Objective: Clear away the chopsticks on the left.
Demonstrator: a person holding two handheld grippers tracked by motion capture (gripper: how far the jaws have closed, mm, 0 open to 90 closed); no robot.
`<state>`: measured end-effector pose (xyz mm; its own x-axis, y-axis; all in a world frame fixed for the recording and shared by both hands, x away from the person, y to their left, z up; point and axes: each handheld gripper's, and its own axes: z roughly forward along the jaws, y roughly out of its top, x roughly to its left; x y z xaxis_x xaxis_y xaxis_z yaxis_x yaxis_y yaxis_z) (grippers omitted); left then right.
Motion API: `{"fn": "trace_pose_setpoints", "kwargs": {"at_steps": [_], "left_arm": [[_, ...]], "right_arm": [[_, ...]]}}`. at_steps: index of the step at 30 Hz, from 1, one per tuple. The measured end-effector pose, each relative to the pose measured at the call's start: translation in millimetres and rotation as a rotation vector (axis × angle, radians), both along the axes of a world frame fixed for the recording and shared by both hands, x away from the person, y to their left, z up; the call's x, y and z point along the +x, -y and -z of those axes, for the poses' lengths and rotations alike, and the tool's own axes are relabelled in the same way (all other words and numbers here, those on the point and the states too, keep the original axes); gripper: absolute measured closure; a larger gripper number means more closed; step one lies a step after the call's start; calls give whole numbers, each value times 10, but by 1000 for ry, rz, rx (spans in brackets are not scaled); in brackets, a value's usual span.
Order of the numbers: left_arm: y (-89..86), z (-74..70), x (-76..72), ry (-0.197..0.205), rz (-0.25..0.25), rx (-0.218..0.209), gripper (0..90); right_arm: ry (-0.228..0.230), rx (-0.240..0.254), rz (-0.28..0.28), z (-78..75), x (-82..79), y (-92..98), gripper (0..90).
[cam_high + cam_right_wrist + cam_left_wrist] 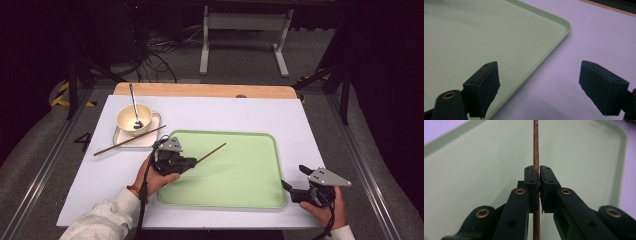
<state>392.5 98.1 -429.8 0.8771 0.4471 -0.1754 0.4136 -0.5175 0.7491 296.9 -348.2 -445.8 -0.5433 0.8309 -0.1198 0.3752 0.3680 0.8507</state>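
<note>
One chopstick [536, 150] clamped in left gripper [538, 176] jaws, no writing

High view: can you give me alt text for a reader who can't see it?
The left gripper holds a brown chopstick over a green tray on a white table. The right gripper, open, rests at the tray's right corner. Behind, a second chopstick lies across a plate bearing a bowl with a spoon.

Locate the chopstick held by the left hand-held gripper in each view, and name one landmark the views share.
High view: the held chopstick juts from the left hand-held gripper up and right over the green tray.
Left gripper view: it runs vertically at centre, clamped between the pads.
Right gripper view: not in it.
Shared landmark: the green tray.
</note>
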Motion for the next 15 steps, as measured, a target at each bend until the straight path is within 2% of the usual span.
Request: {"fn": "trace_pose_setpoints", "kwargs": {"at_steps": [1,10,12,15], "left_arm": [[35,28,3,-4,-2,10,851],[128,39,19,-35,-26,2,851],[159,64,21,-40,-9,14,851],[179,109,23,-51,-13,27,850]], "right_arm": [[0,-2,-3,0,0,-6,169],[-1,-3,-2,1,3,-8,169],[-1,-4,-5,1,2,-13,169],[-2,-4,-5,3,0,-11,169]]}}
